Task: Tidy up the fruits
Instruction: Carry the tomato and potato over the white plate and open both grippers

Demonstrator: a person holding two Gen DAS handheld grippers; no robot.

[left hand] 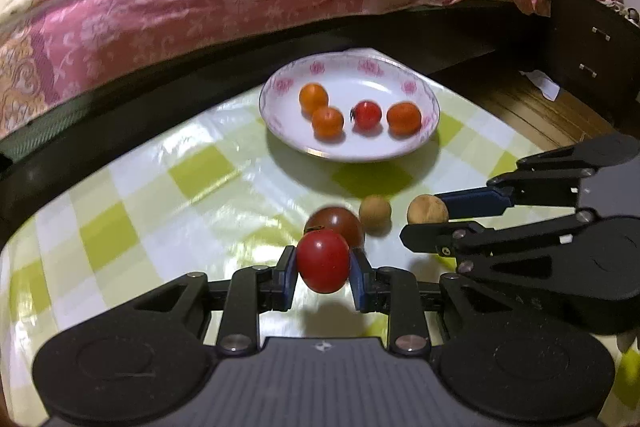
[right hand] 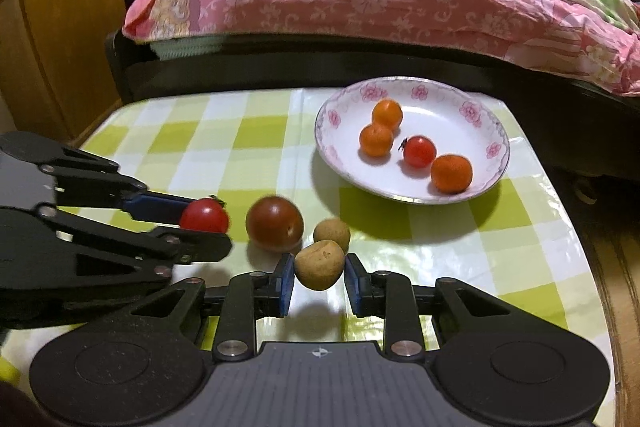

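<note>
Wrist cams, close, angled down; shared plate (left hand: pixel 276 89)

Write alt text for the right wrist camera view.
The right gripper holds a tan round longan fruit above a green-checked tablecloth. Ahead, a white floral-rimmed plate holds three orange fruits and a red tomato.

The right gripper (right hand: pixel 320 277) clamps a round tan longan (right hand: pixel 320 264) above the green-and-white checked tablecloth (right hand: pixel 240 143); beside it, the left gripper (right hand: pixel 208 223) pinches a small red tomato (right hand: pixel 205 215), near a dark red tomato (right hand: pixel 274 223)
</note>
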